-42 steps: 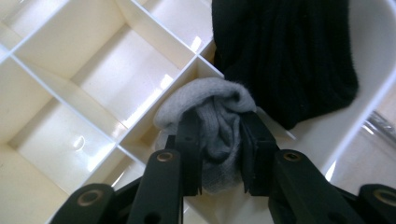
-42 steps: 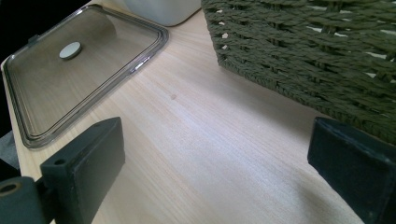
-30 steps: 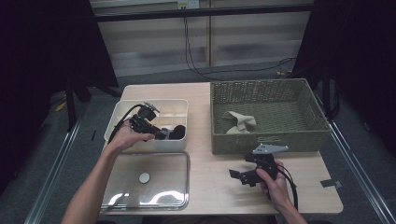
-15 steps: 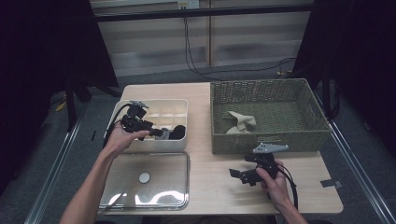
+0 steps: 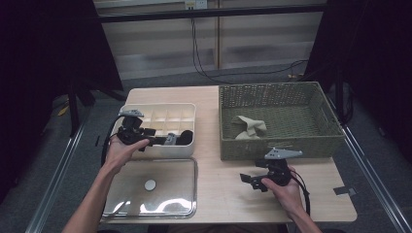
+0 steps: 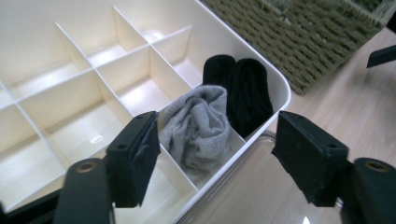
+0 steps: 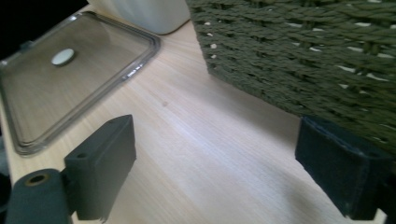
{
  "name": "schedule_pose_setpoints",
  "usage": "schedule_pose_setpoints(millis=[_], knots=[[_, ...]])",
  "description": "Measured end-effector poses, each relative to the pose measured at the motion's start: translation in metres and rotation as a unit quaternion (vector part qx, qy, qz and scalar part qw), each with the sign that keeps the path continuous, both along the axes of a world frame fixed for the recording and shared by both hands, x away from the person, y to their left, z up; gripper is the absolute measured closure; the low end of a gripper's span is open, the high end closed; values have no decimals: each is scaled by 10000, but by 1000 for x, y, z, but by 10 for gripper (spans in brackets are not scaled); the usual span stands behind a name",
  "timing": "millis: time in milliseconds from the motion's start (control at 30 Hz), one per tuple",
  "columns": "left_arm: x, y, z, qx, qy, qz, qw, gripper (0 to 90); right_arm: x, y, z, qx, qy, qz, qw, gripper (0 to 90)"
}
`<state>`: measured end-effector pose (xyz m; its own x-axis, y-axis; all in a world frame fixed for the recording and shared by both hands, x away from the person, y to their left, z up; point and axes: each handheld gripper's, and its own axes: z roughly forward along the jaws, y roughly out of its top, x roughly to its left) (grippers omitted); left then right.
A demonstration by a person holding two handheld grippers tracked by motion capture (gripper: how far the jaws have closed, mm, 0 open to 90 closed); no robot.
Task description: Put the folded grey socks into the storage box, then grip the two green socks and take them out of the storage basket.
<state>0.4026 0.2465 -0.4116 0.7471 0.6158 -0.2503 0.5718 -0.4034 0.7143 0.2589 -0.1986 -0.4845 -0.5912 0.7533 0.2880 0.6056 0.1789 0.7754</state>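
a: where does the sorting stand?

b: the grey sock [image 6: 198, 126] lies bunched in a front compartment of the white divider box [image 6: 70, 56], just beside the black sock [image 6: 243, 93] in the end compartment. the left gripper [image 6: 215, 154] hangs over that corner with its jaws spread either side of the grey sock, touching nothing. they have just been opening, then eased in a little, and the sock sits below them, not pinched.

a: and the other hand?

b: the right gripper [image 5: 255, 180] rests low over the table [image 7: 201, 154] in front of the woven basket [image 5: 279, 141], jaws apart and empty. one beige sock [image 5: 250, 126] lies inside the basket.

a: how should this step be done well?

b: i'd judge the drop is made, so draw the left gripper up and away with the jaws wide, so that no pad snags the knit and drags the sock back over the divider wall. part of it humps above the partition; a light press down may be needed before the clear lid [image 5: 150, 187], lying on the table in front of the box, can seat.

a: any writing or brand to read?

b: none that i can make out; the lid bears a plain round white disc [image 5: 150, 184], nothing legible.
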Motion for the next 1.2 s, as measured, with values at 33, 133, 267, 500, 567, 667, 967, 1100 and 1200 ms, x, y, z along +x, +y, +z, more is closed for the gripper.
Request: schedule_pose_setpoints(millis=[33, 133, 267, 500, 567, 667, 967, 1100, 1200], knots=[[-2, 2, 1, -18, -24, 0, 10000, 316, 0, 0, 0, -27, -9, -14, 10000, 133], [-10, 4, 1, -56, -104, 27, 9999, 319, 1, -1, 0, -54, -18, -47, 10000, 140], [-24, 6, -2, -95, -221, -41, 9997, 328, 0, -2, 2, -86, 12, -127, 9999, 128], [-45, 11, -9, -135, -288, -89, 9995, 306, -1, -4, 5, -47, 46, -217, 9997, 158], [-51, 12, -11, -209, -320, -53, 9993, 304, -2, -4, 7, -44, 18, -254, 9997, 181], [-59, 11, -16, -204, -336, -31, 9992, 297, -3, -5, 9, 11, -26, -254, 9997, 243], [-86, 12, -30, -177, -423, -39, 9989, 280, -2, -6, 12, 119, 41, -251, 9996, 318], [-96, 8, -32, -94, -488, -58, 9987, 263, -2, -7, 13, 133, 34, -197, 9997, 346], [-107, 3, -36, -98, -539, -141, 9984, 257, -3, -9, 17, 189, 40, -193, 9996, 391]])
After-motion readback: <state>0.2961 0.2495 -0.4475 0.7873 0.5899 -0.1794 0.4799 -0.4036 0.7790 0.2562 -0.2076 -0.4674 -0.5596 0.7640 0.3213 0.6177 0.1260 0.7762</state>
